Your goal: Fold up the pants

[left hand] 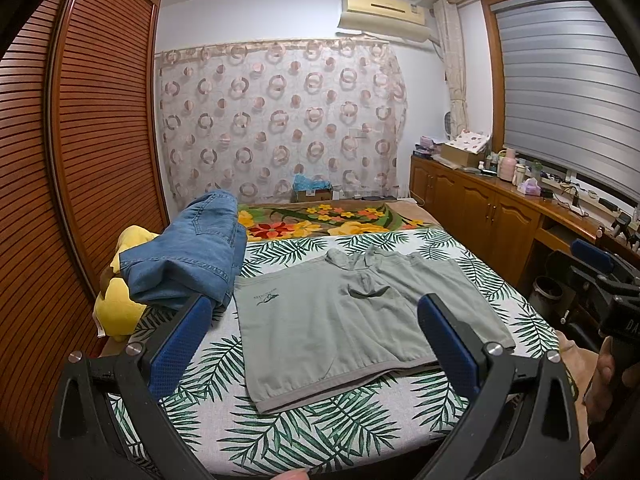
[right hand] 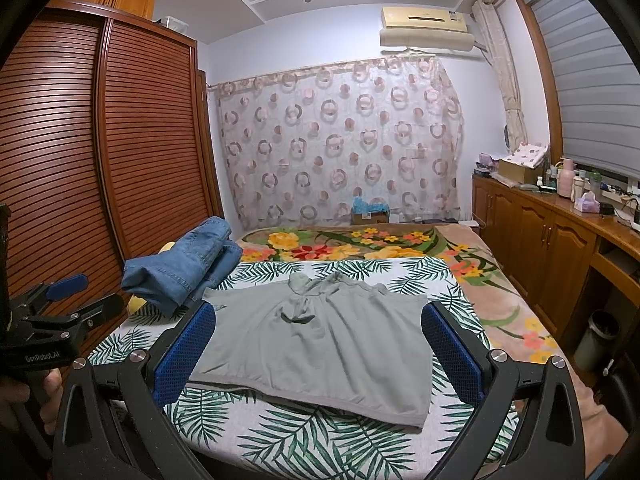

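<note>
One bed (left hand: 332,432) with leaf-print sheet, bedroom with louvred wardrobe (left hand: 100,120). Grey pants (left hand: 352,320) flat at sheet centre — waistband far, hems near, long axis toward the curtain (left hand: 280,120). Folded jeans (left hand: 192,256) on yellow plush toy (left hand: 120,308), beside pants. Left gripper (left hand: 316,320) and right gripper (right hand: 320,336) — spread wide, grasping nothing.

I see folded blue jeans (left hand: 188,248) lying on a yellow plush toy (left hand: 120,308) at the bed's (left hand: 320,420) left edge, floral blanket (left hand: 328,220) beyond, ring-patterned curtain (left hand: 280,120), louvred wardrobe (left hand: 80,140), air conditioner (left hand: 384,12), cluttered wooden cabinet (left hand: 480,208) on the right
</note>
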Demonstrator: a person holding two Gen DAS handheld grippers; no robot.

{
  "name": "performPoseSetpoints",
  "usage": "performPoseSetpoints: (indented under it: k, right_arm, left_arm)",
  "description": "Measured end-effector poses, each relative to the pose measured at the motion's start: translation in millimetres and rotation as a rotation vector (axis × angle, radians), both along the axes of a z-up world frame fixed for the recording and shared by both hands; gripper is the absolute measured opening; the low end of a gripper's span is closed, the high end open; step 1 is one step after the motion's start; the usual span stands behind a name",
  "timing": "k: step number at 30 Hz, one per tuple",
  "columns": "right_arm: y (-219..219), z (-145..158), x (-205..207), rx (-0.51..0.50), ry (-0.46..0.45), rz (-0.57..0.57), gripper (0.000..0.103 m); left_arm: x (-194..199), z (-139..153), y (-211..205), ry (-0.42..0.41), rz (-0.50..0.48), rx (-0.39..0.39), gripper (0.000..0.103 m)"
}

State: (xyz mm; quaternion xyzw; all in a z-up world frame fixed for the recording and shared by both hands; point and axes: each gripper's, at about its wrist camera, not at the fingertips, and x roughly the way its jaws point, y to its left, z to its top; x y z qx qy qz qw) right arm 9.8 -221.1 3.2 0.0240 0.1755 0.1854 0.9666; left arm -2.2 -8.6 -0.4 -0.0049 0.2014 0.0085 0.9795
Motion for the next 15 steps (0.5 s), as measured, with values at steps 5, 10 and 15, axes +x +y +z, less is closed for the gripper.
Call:
performPoseSetpoints:
  k: [5,10,15]
  right_arm:
    - [-0.6,0.2,-0.3,0.001,-0.002,0.001,0.103]
    - [-1.0,0.3,0.1,0.001,-0.002,0.002,0.103]
    - [-2.1,0.7,0.0,0.004,-0.001,0.001,0.103]
  left_arm:
    - [-0.1,0.0,-0.4,0.0,0.0,0.0,0.103]
    - [-0.5,0.8,4.0,0.0,0.0,-0.001,0.103]
    - [-0.2,-1.5,0.9,-0.004,-0.005,-0.003,0.103]
